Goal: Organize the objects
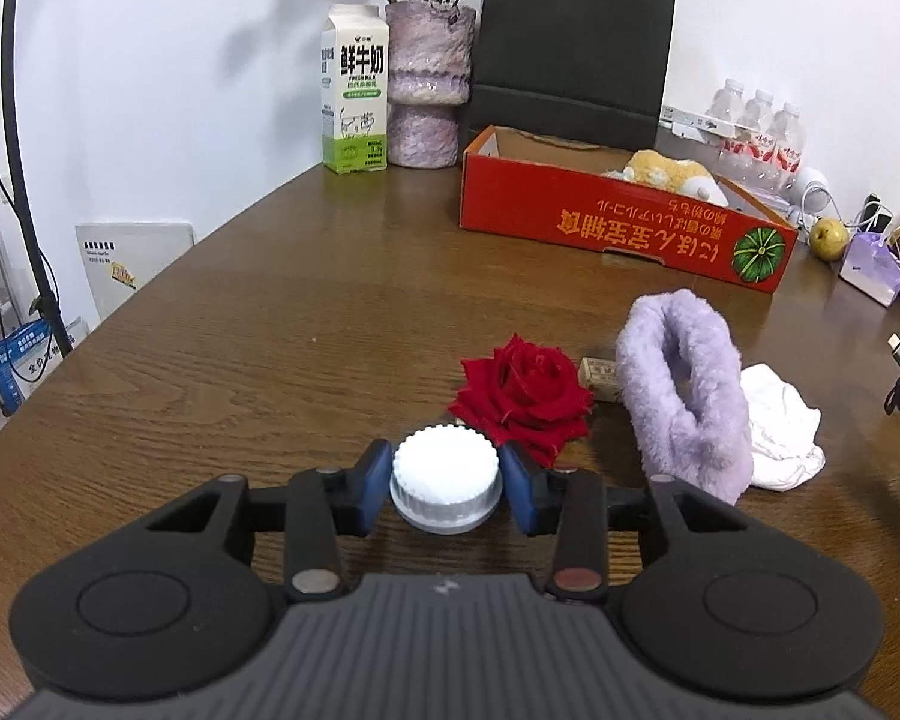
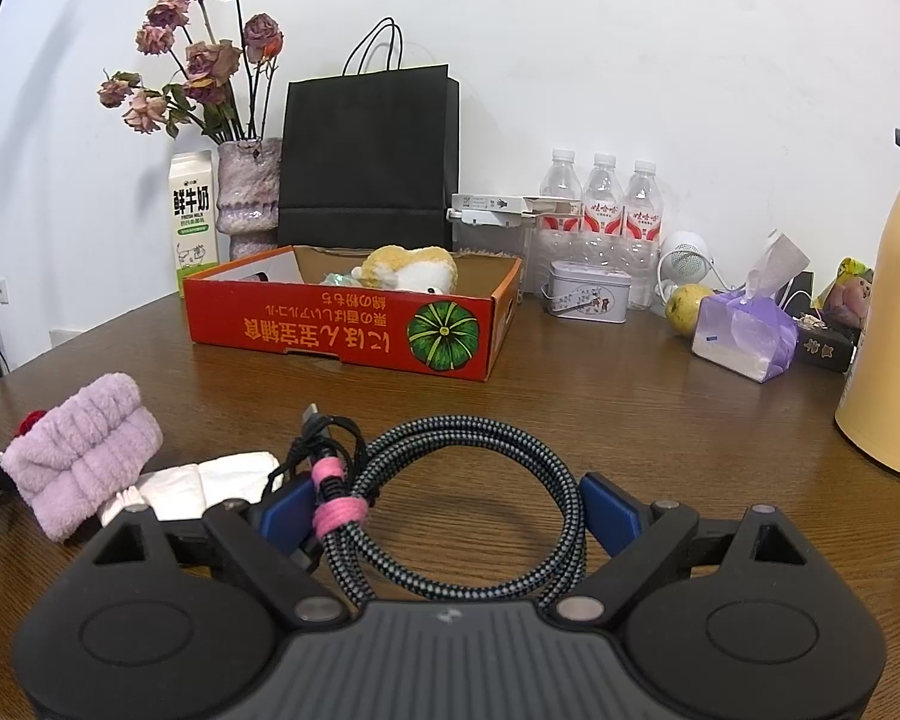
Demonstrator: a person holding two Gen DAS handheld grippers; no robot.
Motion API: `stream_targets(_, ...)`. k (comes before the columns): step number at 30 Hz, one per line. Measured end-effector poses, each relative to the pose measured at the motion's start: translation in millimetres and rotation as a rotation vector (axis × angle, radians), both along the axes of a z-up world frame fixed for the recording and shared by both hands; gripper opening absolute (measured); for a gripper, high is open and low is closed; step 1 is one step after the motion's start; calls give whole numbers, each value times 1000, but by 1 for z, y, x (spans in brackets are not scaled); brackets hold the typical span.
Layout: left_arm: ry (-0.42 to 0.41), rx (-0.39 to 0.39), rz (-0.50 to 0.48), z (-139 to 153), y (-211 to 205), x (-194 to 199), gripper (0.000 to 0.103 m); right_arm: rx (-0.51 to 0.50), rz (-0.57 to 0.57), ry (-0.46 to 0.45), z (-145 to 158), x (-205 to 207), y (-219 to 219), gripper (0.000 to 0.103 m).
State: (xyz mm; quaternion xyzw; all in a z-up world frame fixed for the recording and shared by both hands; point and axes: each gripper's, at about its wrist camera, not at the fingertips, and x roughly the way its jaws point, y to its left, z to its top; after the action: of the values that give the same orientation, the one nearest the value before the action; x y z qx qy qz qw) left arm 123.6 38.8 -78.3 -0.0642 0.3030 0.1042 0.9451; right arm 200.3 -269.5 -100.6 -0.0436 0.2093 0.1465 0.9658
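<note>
We work over a dark brown wood-grain table (image 1: 282, 324) set against a plain white wall (image 1: 180, 60). Our left gripper (image 1: 445, 483) has its blue pads pressed against both sides of a white ribbed round cap (image 1: 445, 474), clenched on it just above the tabletop. Just beyond it lies a red rose head (image 1: 522, 390), and to its right a fluffy lilac headband (image 1: 684, 396) rests beside a crumpled white cloth (image 1: 780, 426). Our right gripper (image 2: 450, 510) stands spread wide around a coiled black-and-grey braided cable (image 2: 474, 492) bound with a pink tie; we cannot tell whether the pads touch it. Farther back sits a red cardboard tray (image 2: 330, 324) printed with a green pumpkin, holding a yellow-and-white plush toy (image 2: 414, 270); behind it stand a black paper bag (image 2: 366, 156), a milk carton (image 1: 355, 90) and a mottled purple vase (image 1: 429, 84).
</note>
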Motion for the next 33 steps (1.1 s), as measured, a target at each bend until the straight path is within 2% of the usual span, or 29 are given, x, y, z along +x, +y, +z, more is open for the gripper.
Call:
stream_targets(16,-80,2,-20,31,2,1,41,-1,37,-29,8,-5,14,92)
stream_targets(33,-107,-21,-68,53,2,28,41,4,58,-57,29,6,33,92)
